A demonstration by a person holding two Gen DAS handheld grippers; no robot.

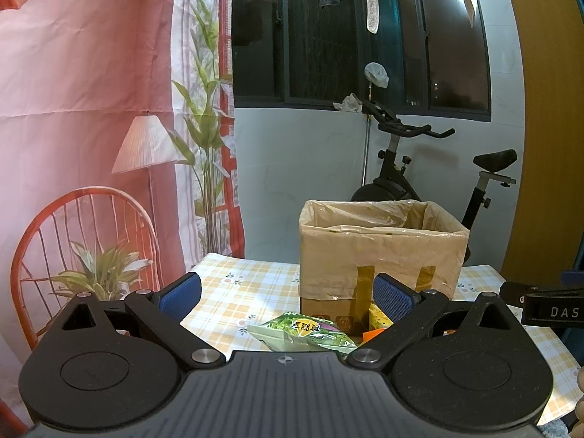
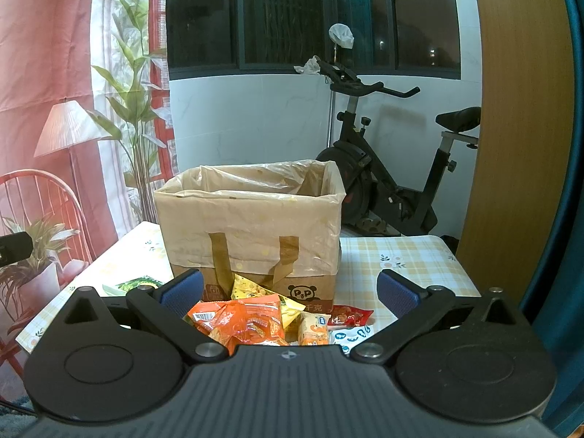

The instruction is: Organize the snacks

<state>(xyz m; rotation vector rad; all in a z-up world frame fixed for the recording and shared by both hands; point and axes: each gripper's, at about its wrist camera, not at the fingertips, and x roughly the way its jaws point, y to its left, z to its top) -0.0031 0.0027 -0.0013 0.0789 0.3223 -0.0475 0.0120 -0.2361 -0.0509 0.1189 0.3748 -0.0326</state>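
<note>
A cardboard box lined with a thin plastic bag stands on a checked tablecloth. In front of it lie snack packets. A green packet sits below my left gripper, which is open with nothing between its blue pads. In the right wrist view an orange packet, a yellow packet, a small orange-white packet and a red packet lie below my right gripper, also open and holding nothing. The box's inside is hidden.
The table has free cloth left and right of the box. An exercise bike stands behind the table by a window. A printed pink backdrop hangs at the left. The other gripper's body shows at the right.
</note>
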